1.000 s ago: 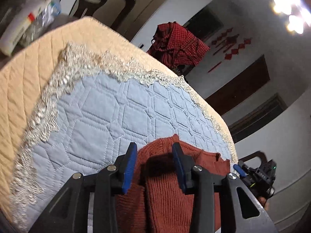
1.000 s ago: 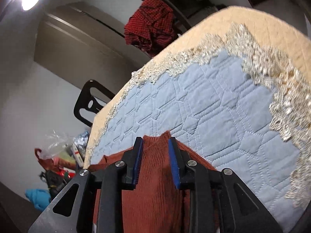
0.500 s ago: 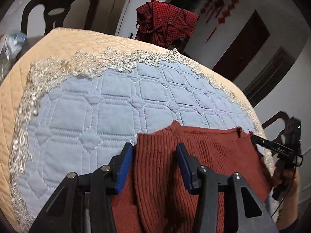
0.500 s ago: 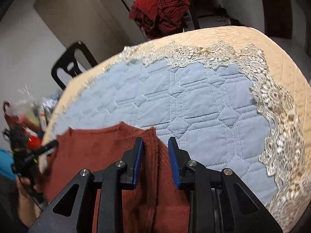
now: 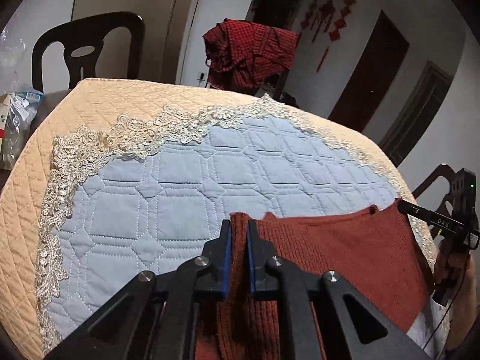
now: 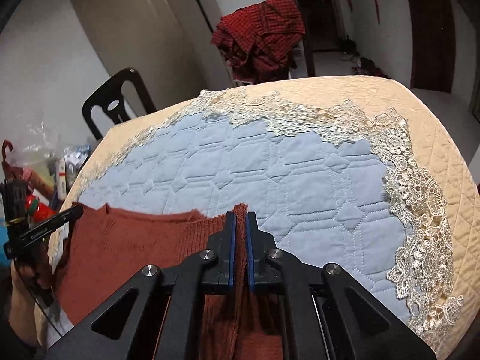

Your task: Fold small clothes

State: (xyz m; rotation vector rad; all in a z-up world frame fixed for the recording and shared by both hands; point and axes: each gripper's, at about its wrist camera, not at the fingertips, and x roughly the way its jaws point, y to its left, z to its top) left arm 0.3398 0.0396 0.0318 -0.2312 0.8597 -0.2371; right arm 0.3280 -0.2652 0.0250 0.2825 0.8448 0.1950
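Note:
A rust-red knit garment (image 5: 345, 246) lies at the near edge of a blue quilted mat (image 5: 210, 180) with lace trim. My left gripper (image 5: 238, 225) is shut on one top corner, with the ribbed knit bunched between its blue pads. My right gripper (image 6: 240, 217) is shut on the opposite corner of the same garment (image 6: 135, 240). The top edge runs taut between the two. Each wrist view shows the other gripper at its side: the right gripper (image 5: 435, 222) and the left gripper (image 6: 48, 228), with a hand on each. The garment's lower part is hidden under the grippers.
The mat lies on a beige quilted table cover (image 5: 105, 102). A black chair (image 5: 87, 51) stands at the far left corner. Red plaid cloth (image 5: 249, 54) hangs over another chair behind the table. Bags and packets (image 5: 15, 120) are piled beside the table's left side.
Both grippers went from open around the garment's corners to shut on them. Both wrists rolled level, and the knit now spreads wide between them.

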